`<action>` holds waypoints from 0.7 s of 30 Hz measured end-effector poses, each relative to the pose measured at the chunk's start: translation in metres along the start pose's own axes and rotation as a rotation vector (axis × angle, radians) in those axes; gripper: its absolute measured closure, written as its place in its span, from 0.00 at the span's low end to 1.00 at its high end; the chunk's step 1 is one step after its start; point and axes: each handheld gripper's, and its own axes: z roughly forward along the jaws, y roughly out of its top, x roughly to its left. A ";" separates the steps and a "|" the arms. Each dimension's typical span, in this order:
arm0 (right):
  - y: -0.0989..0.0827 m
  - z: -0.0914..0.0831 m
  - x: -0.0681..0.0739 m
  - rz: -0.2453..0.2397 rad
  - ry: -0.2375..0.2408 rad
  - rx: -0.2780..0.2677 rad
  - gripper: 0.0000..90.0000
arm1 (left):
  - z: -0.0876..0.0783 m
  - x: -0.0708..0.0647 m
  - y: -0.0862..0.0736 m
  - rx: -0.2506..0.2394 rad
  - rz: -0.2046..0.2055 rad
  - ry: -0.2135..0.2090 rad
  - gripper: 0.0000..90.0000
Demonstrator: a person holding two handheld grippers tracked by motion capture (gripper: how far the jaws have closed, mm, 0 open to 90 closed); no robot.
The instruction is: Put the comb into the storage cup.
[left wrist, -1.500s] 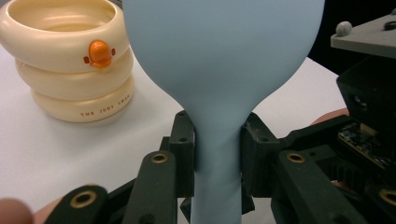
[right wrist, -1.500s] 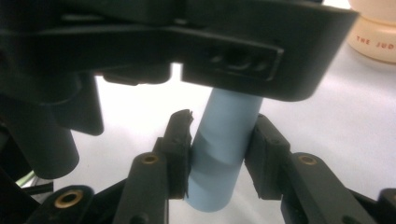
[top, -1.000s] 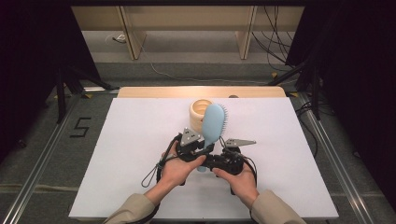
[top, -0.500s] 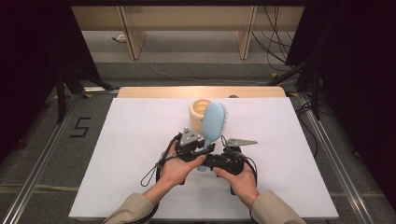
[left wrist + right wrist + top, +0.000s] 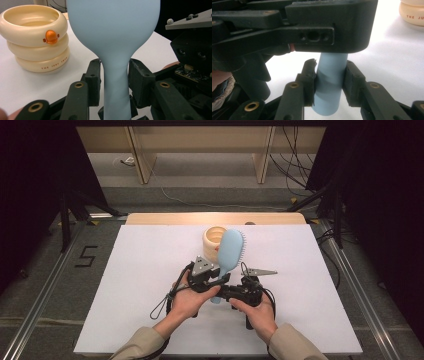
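Note:
A light blue hairbrush (image 5: 231, 251) is held up over the white table, head toward the far side. In the left gripper view its handle (image 5: 116, 82) stands between the jaws of my left gripper (image 5: 114, 75). Those jaws have just been opening, and a thin gap shows beside the handle. My left gripper (image 5: 219, 281) sits just left of the handle in the high view. My right gripper (image 5: 329, 75) is shut on the handle's lower end (image 5: 328, 100), pads pressing both sides. In the high view the right gripper (image 5: 222, 295) reaches in from the right, just below the left one.
A cream stacked-ring cup with an orange duck bill (image 5: 35, 37) stands behind the brush, near the far middle of the white board (image 5: 150, 270); it is also seen from above (image 5: 214, 240). Cables trail from both grippers. Dark floor and rails surround the table.
None of the hands or the brush has visibly shifted in the high view.

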 end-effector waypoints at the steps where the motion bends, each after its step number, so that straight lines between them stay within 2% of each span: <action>1: 0.000 0.000 0.000 0.001 0.002 -0.002 0.74 | 0.000 0.000 0.000 0.000 0.002 -0.002 0.69; 6: 0.000 -0.001 0.000 0.009 0.005 -0.005 0.74 | 0.000 0.000 0.001 0.000 0.029 -0.007 0.60; 12: 0.000 -0.001 -0.001 0.013 0.005 -0.011 0.74 | -0.001 0.001 0.002 0.015 0.052 -0.005 0.41; 14: 0.001 -0.002 -0.001 0.015 0.005 -0.009 0.74 | -0.002 0.001 0.004 0.019 0.063 -0.012 0.37; 21: 0.000 -0.002 -0.002 0.016 0.001 -0.008 0.74 | -0.010 0.002 0.010 0.014 0.048 -0.030 0.19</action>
